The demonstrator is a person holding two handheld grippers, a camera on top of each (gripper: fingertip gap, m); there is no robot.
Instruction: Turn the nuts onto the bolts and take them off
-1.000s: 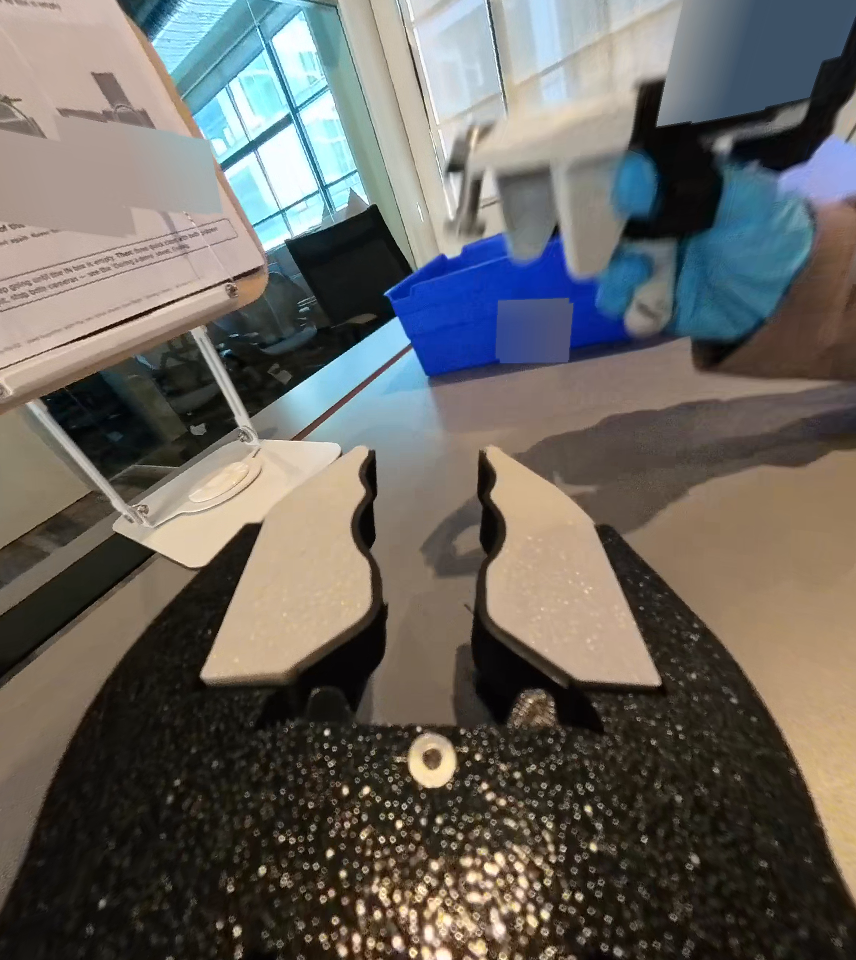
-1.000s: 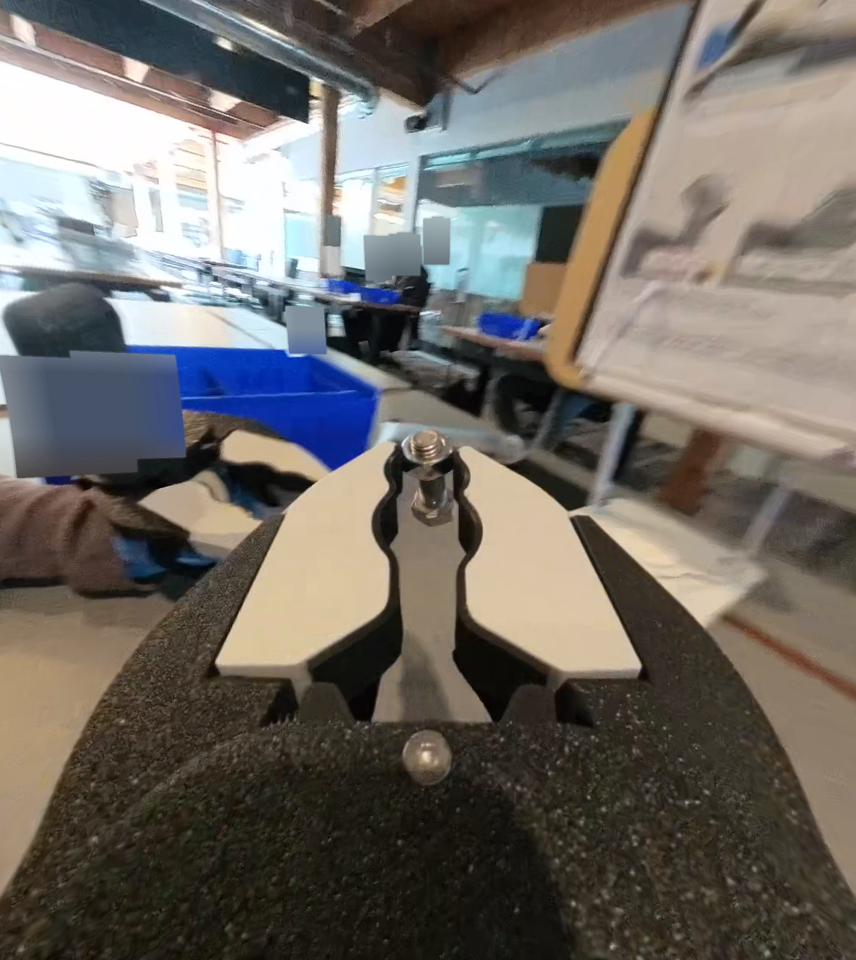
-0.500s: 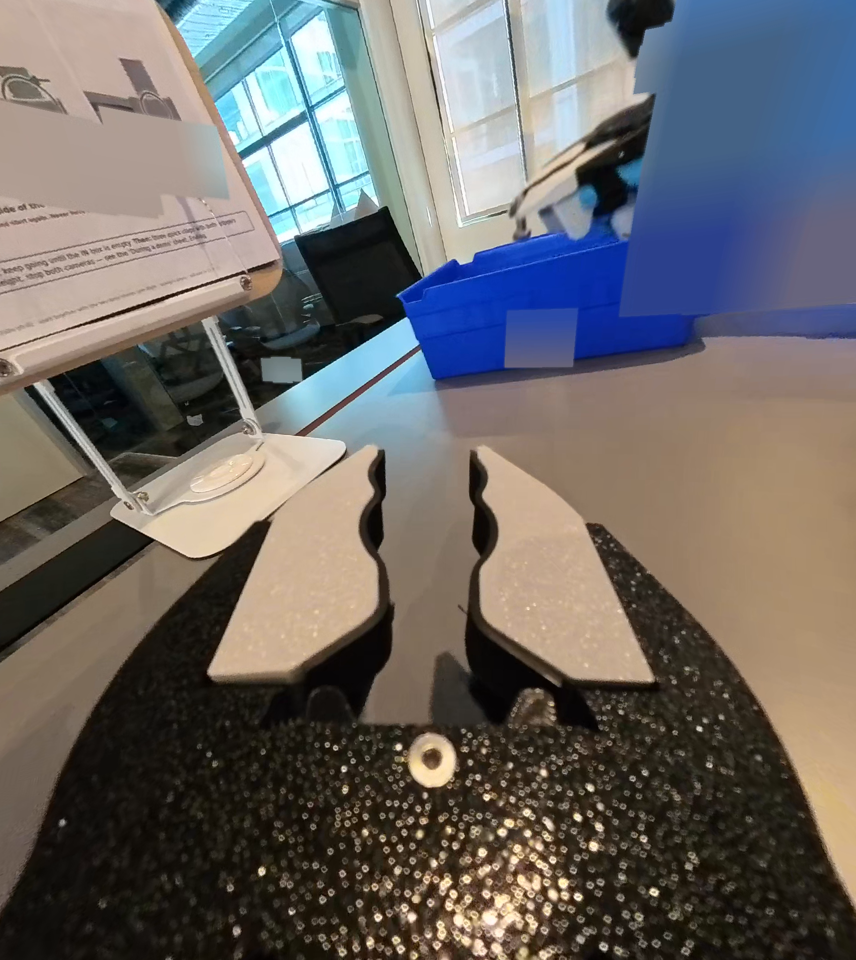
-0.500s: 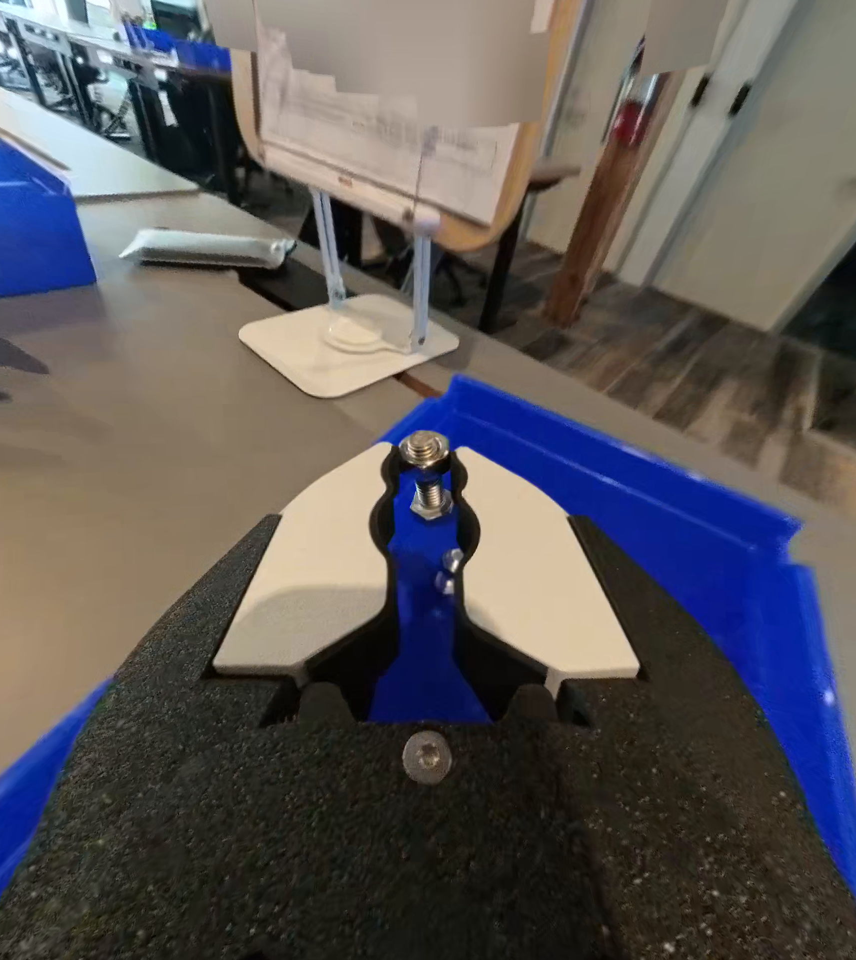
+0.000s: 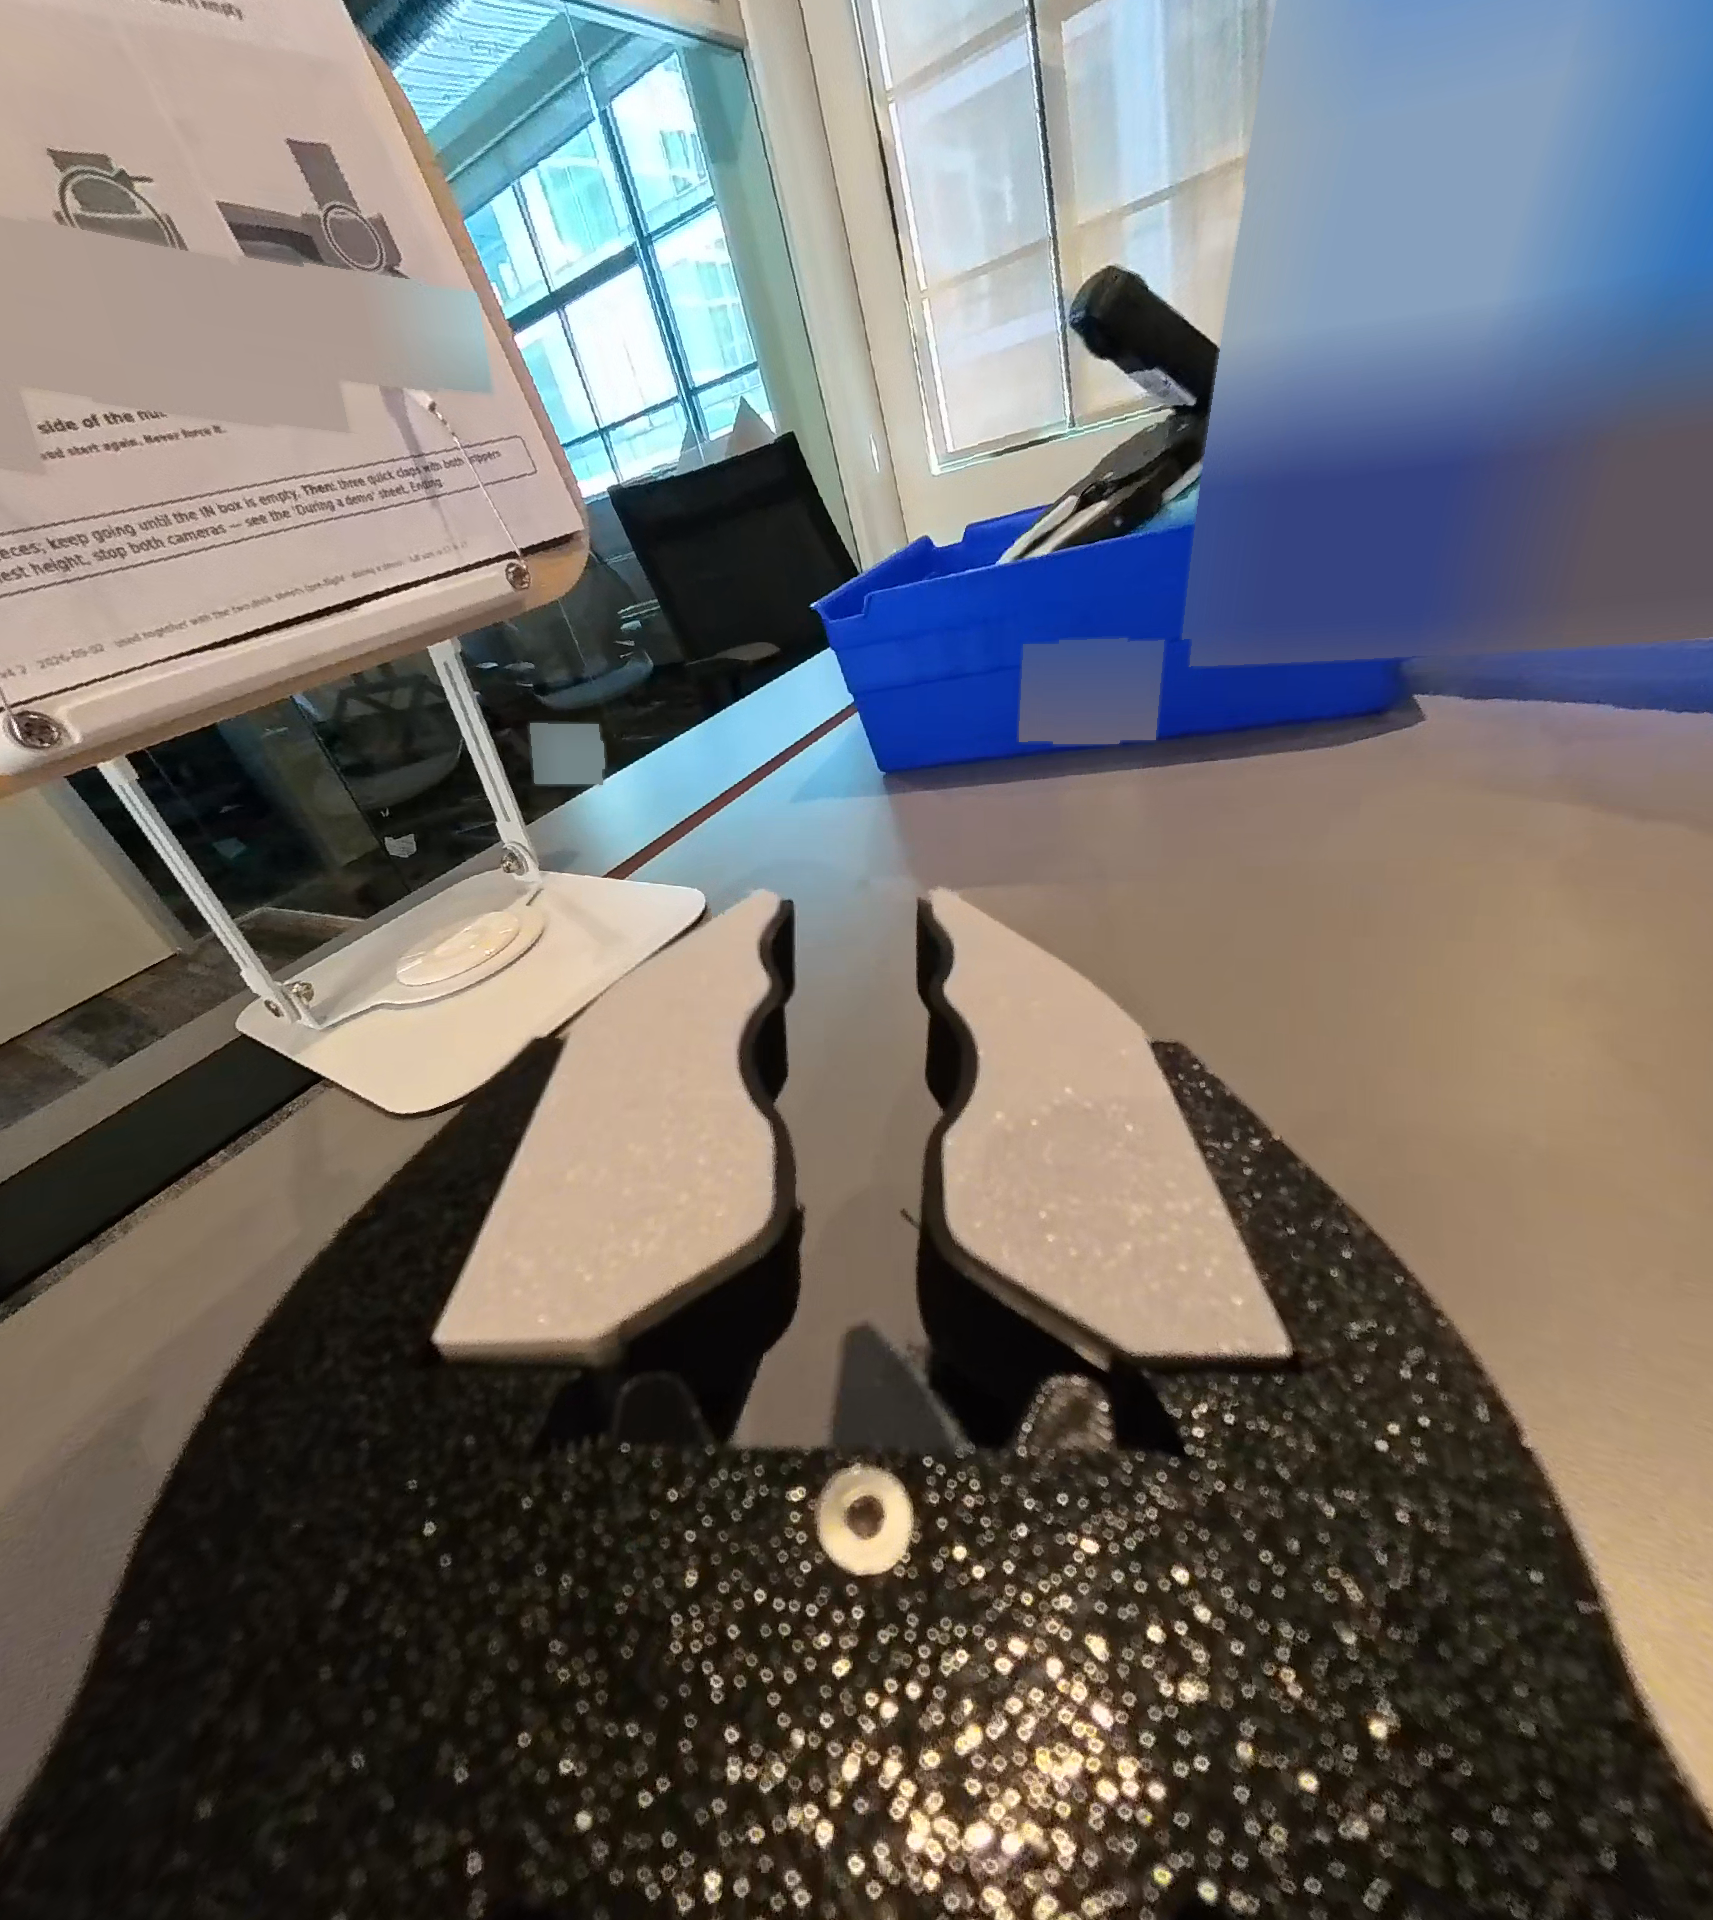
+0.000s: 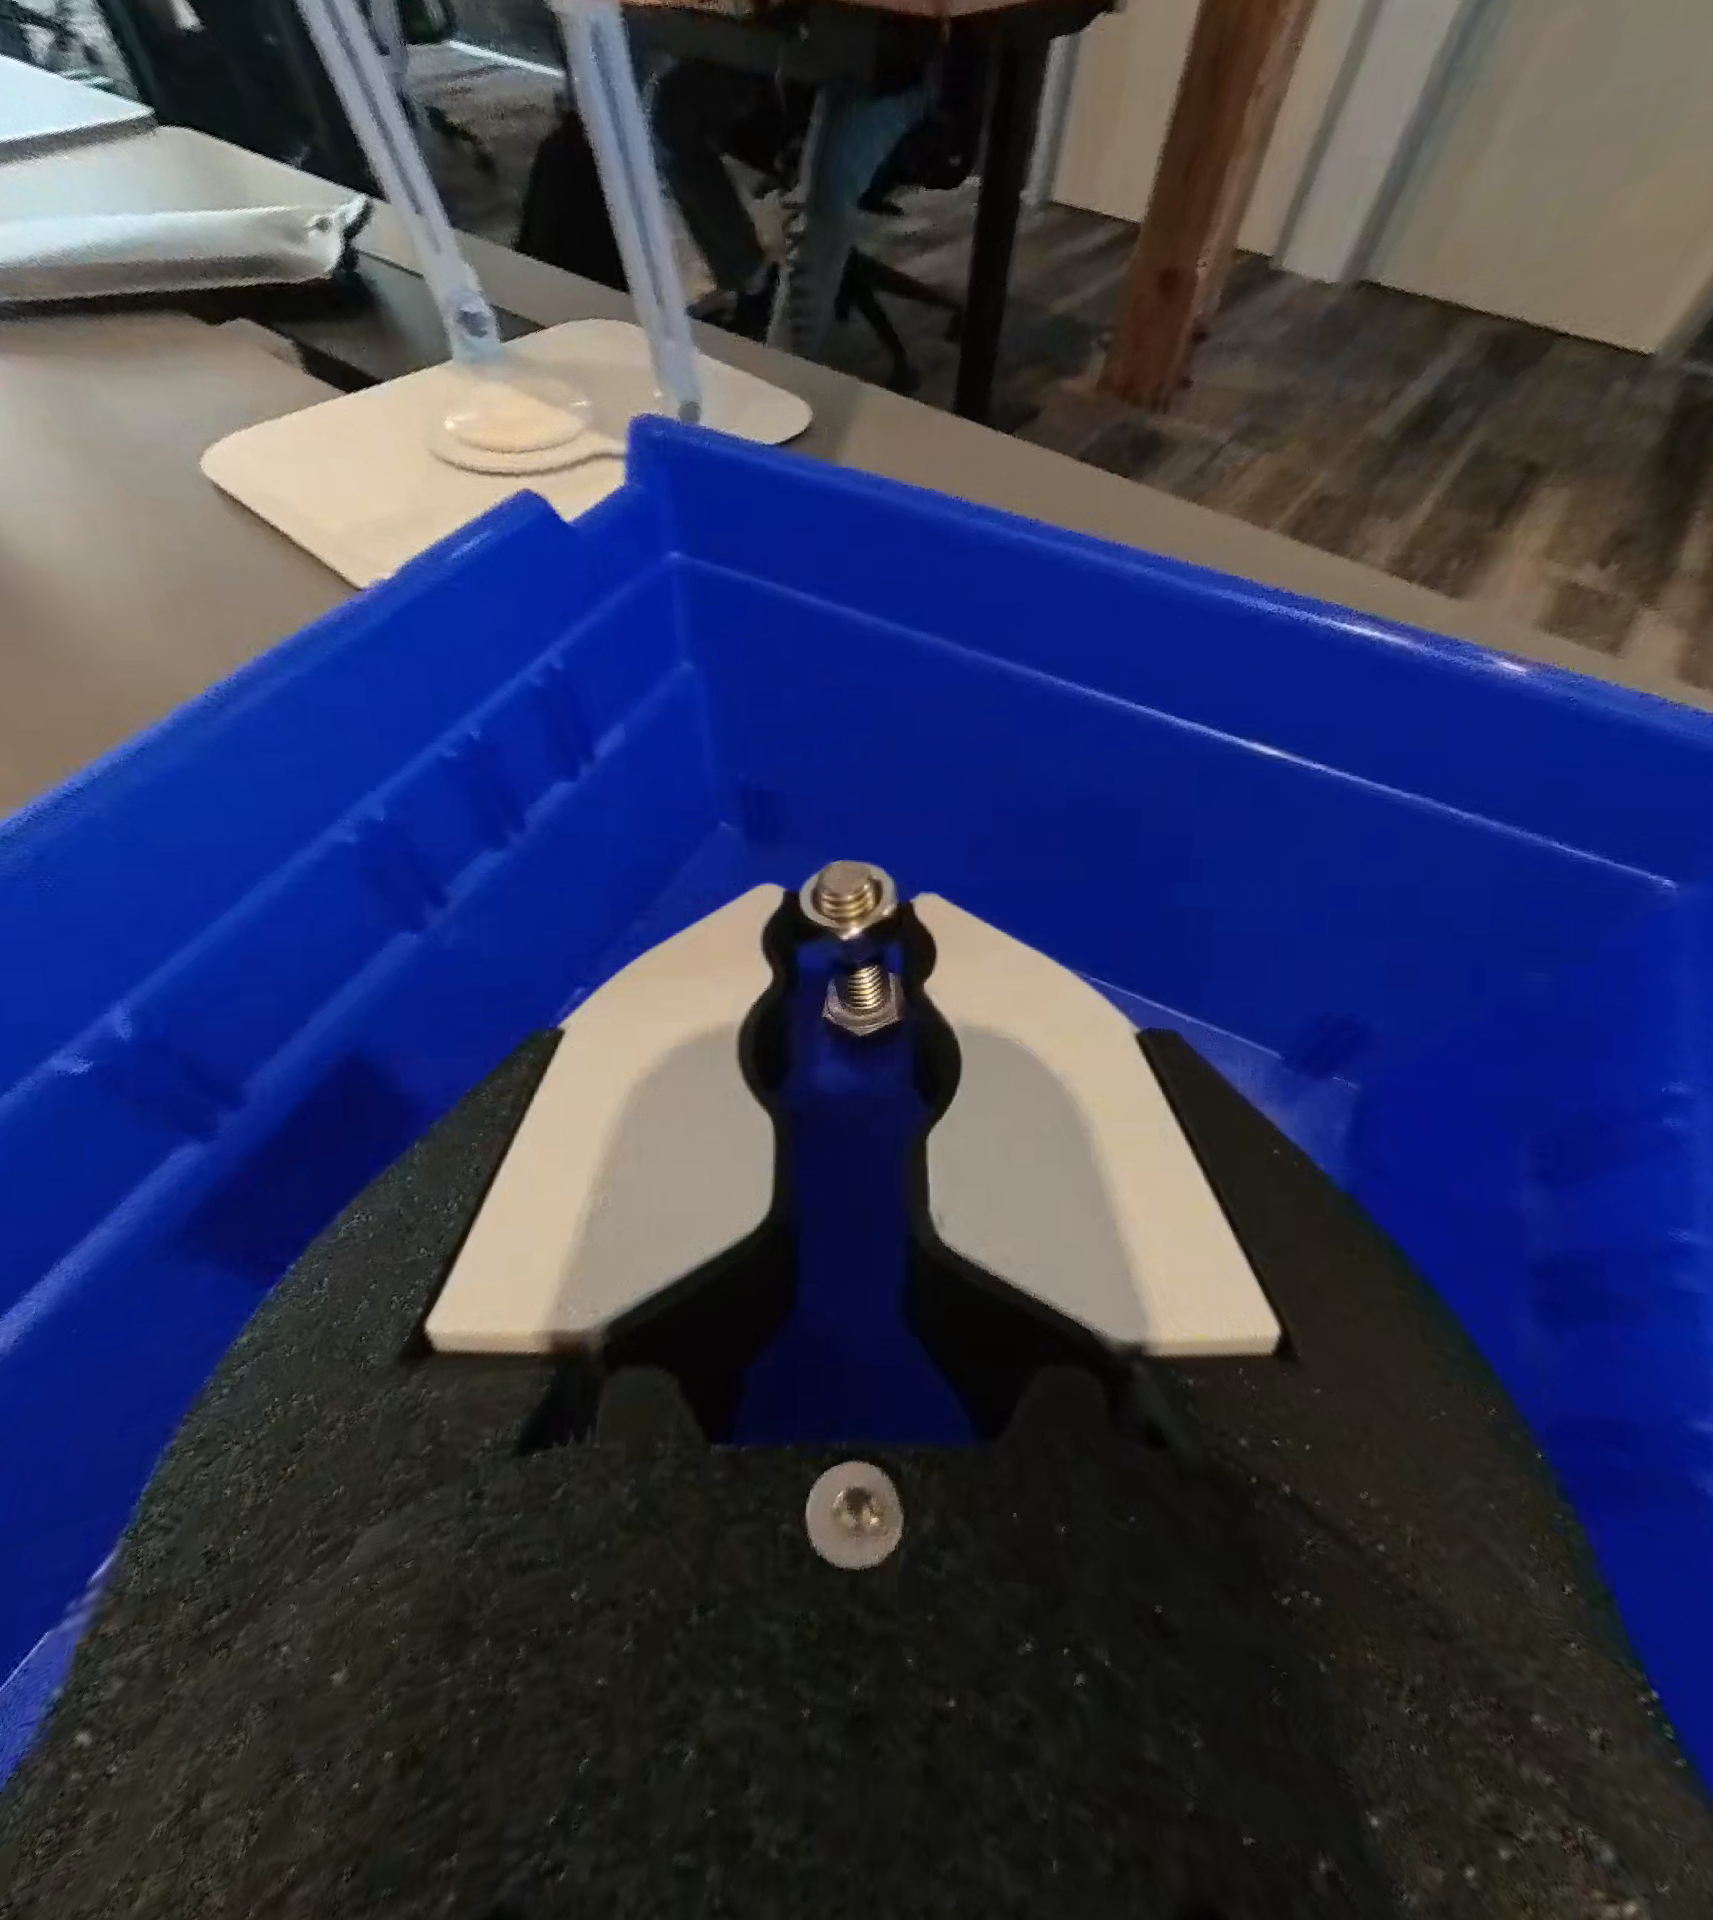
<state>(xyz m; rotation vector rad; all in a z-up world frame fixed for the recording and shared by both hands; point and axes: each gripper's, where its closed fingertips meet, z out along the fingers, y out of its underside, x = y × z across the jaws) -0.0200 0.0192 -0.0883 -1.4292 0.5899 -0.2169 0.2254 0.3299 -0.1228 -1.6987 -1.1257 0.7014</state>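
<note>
My right gripper (image 6: 849, 925) is shut on a steel bolt (image 6: 858, 982) with a nut (image 6: 848, 904) threaded at its top end; the bolt head hangs below. It holds the bolt inside a blue bin (image 6: 1039, 665), near the bin's far corner. My left gripper (image 5: 854, 925) is open and empty, low over the grey table (image 5: 1403, 987). The right gripper (image 5: 1101, 509) also shows far off in the left wrist view, dipping into the blue bin (image 5: 945, 665); much of it is hidden by a blurred patch.
A document stand with a white base (image 5: 467, 977) and an instruction sheet (image 5: 187, 416) stands at the left; its base also shows beside the bin in the right wrist view (image 6: 509, 447). A silver pouch (image 6: 135, 255) lies on the table beyond. The table edge drops to the floor (image 6: 1454, 416). About 40 centimetres separates my left fingertips from my right.
My right gripper has swung with the bolt from the table's middle over and down into the blue bin. My left gripper has closed a little and stayed in place.
</note>
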